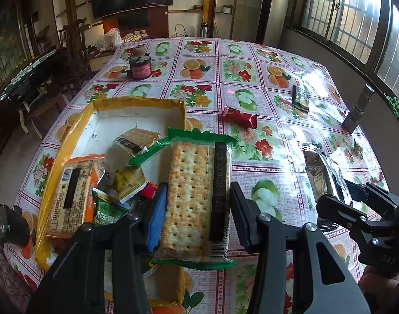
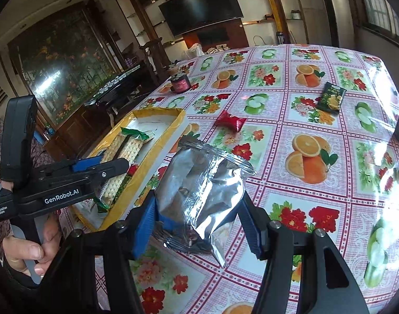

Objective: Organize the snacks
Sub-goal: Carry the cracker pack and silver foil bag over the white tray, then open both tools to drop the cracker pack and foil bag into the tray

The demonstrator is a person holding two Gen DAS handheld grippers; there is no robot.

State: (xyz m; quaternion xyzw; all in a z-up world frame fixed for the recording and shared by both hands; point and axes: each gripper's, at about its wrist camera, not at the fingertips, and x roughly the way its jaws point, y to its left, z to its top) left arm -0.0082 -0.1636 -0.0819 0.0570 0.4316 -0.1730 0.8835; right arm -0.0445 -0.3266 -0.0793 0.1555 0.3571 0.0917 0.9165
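Clamped the cracker pack (image 1: 191, 172) across its short width in the left tool (image 1: 198, 185), pads pressed on both long edges, jaws at a middling gap set by the pack itself. Carried it flat and lengthwise, pointing away from the tool, probably to slide it in alongside the other flat packs rather than drop it on end. Hung it over the near right corner of the yellow-rimmed tray (image 1: 139, 102), directly ahead of and below the left tool, with the orange-edged pack (image 1: 71, 193) and several smaller wrapped snacks already lying inside, ahead and to the left. Pinched the silver pouch (image 2: 199, 183) in the right tool (image 2: 197, 201) as well, jaws somewhat wider and closed on the crumpled foil near its lower end, top seal standing up and away from the tool. Held it clear of the desk (image 1: 251, 60), just right of the tray's outer wall, most likely waiting its turn behind the crackers. Left the red candy (image 1: 238, 117) loose on the cloth ahead of both tools, and the dark green packet (image 1: 300, 98) farther ahead and to the right, well apart from the tray; judged as yet to be collected. Left the small dark jar (image 1: 139, 66) far ahead beyond the tray, seemingly no part of the sorting.
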